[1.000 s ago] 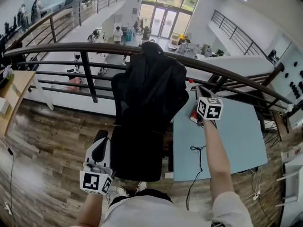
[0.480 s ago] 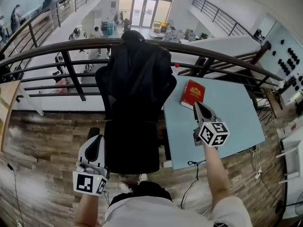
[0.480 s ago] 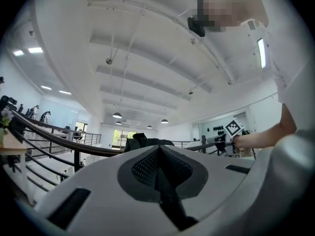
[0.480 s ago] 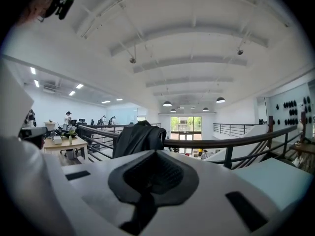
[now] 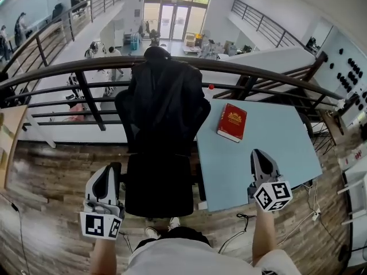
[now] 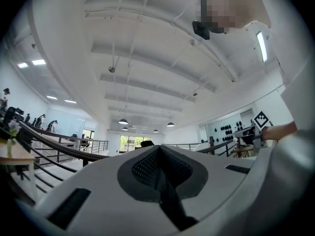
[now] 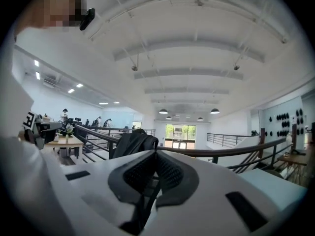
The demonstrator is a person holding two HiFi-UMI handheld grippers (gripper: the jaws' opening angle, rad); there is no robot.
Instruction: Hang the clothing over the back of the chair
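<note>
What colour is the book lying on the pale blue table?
The rectangular book is red with gold print on its cover, clearest in the head view.

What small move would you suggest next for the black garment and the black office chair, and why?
Probably just lower both grippers to rest: the black garment already drapes over the back of the black office chair, and the left gripper and right gripper are shut, empty and clear of it.

The railing [image 5: 90,100] closes off the far side directly behind the chair [image 5: 159,182]. The clothing [image 5: 163,105] covers the chair back. The table [image 5: 275,142] stands just beside the chair's right side, and its top is free apart from a red book [image 5: 231,122]. The wooden floor [image 5: 51,171] left of the chair is open.
</note>
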